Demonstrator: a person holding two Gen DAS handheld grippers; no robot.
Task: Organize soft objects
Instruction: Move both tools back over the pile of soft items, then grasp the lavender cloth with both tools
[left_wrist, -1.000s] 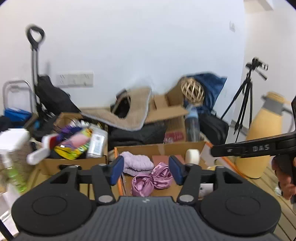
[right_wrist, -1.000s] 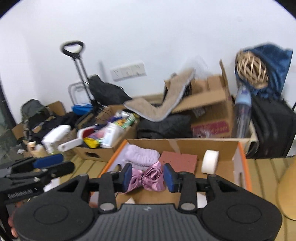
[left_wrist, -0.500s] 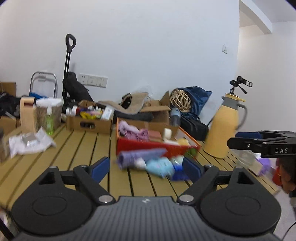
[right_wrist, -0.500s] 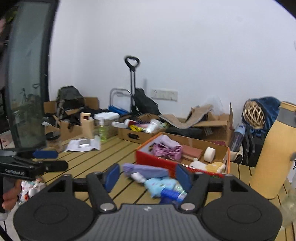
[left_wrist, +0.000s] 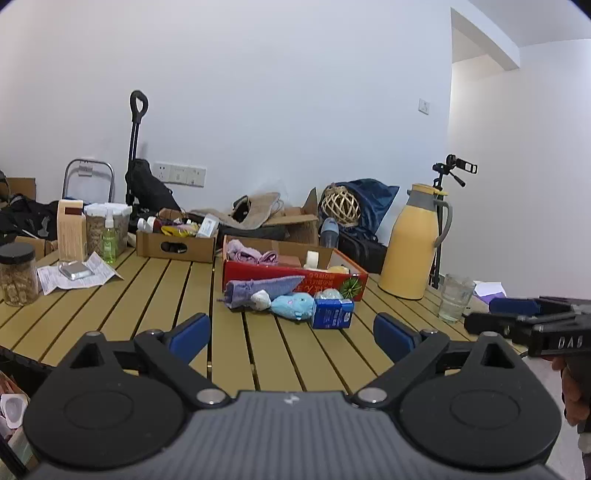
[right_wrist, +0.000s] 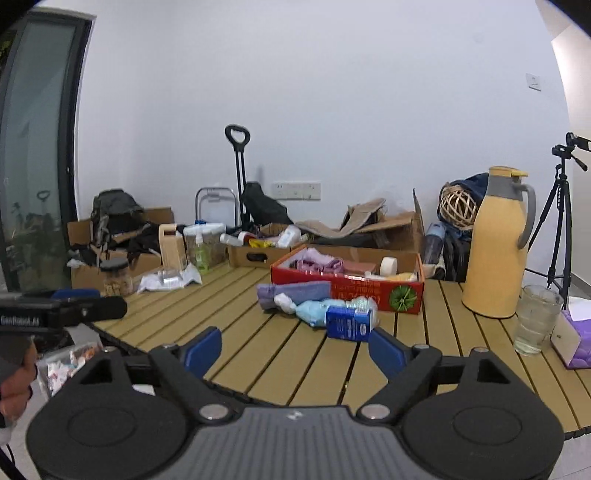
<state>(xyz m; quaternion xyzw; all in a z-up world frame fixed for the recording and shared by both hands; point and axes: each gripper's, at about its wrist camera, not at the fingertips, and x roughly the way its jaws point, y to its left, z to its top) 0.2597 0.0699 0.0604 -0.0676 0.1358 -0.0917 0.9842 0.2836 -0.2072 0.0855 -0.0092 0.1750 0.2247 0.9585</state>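
Hovering at the near edge of the slatted wooden table (left_wrist: 155, 291), the left tool (left_wrist: 291, 334) has its jaws opening wide, with nothing between the blue pads. The right tool (right_wrist: 295, 349) is likewise opening and holds nothing.

Landmark: the red cardboard box (left_wrist: 295, 275). Inside it lie a pink cloth (left_wrist: 245, 253), a white tape roll (left_wrist: 313, 258) and a yellowish item too small to tell. Touching the box's near wall is a rolled purple cloth (left_wrist: 258, 288). Just in front of the box, a white knotted bundle (left_wrist: 260, 299), a light blue plush toy (left_wrist: 293, 306) and a small blue carton (left_wrist: 332, 314) lie in a row, each touching the next. Right of the box stands a yellow thermos jug (left_wrist: 413, 243), and further right a glass of water (left_wrist: 452, 297). Left of the box sits a brown cardboard tray of bottles (left_wrist: 175, 240).
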